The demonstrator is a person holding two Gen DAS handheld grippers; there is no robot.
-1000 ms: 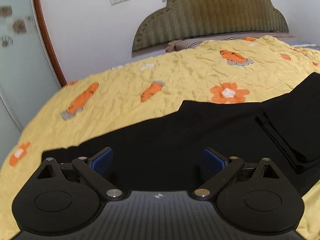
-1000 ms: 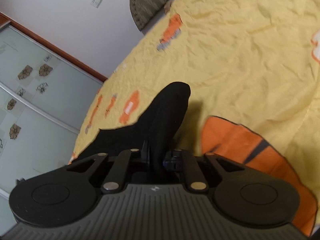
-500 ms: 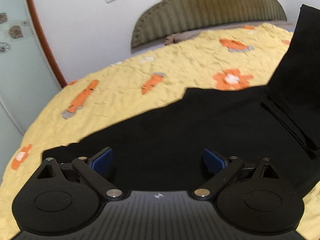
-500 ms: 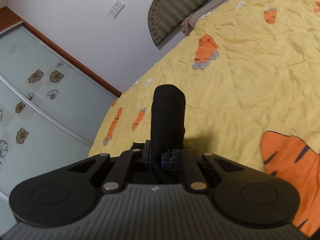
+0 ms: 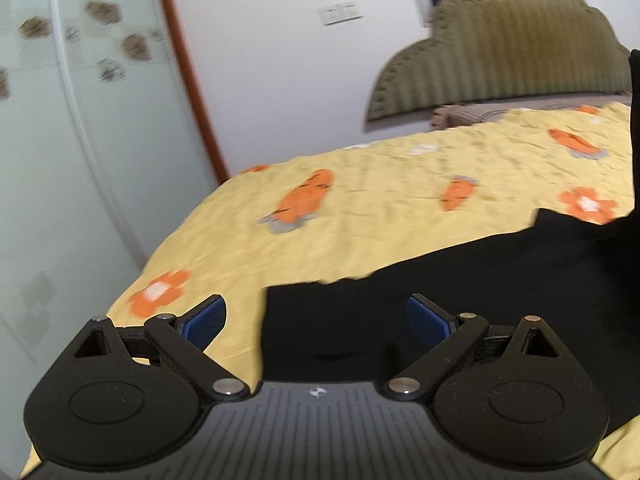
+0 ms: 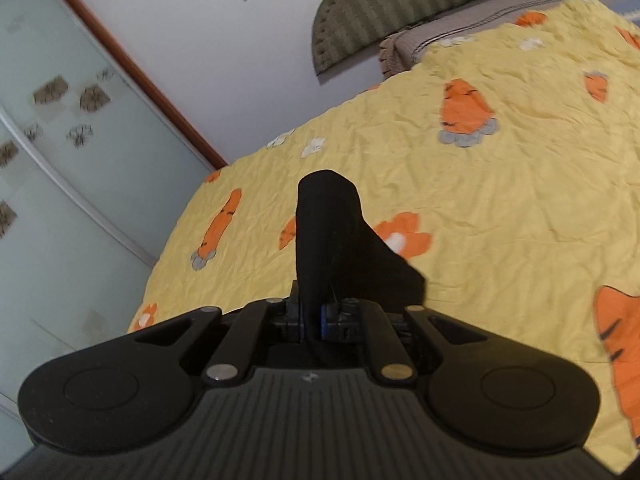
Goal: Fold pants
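Note:
Black pants point(image 5: 460, 292) lie spread on a yellow bedspread point(image 5: 360, 216) with orange carrot and flower prints. My left gripper point(image 5: 316, 322) is open and empty, its blue pads straddling the pants' near left corner just above the cloth. My right gripper point(image 6: 314, 320) is shut on a fold of the black pants point(image 6: 328, 232) and holds it lifted above the bedspread point(image 6: 500, 184). That lifted cloth hangs at the right edge of the left wrist view point(image 5: 635, 140).
A green padded headboard point(image 5: 500, 52) and a white wall with sockets point(image 5: 340, 14) stand beyond the bed. Frosted sliding wardrobe doors point(image 5: 60, 140) with a brown frame run along the left. An orange tiger print point(image 6: 618, 352) lies at the right.
My left gripper has shifted left to the pants' corner, still open. My right gripper has kept its hold and carried the pants edge up and over the bed.

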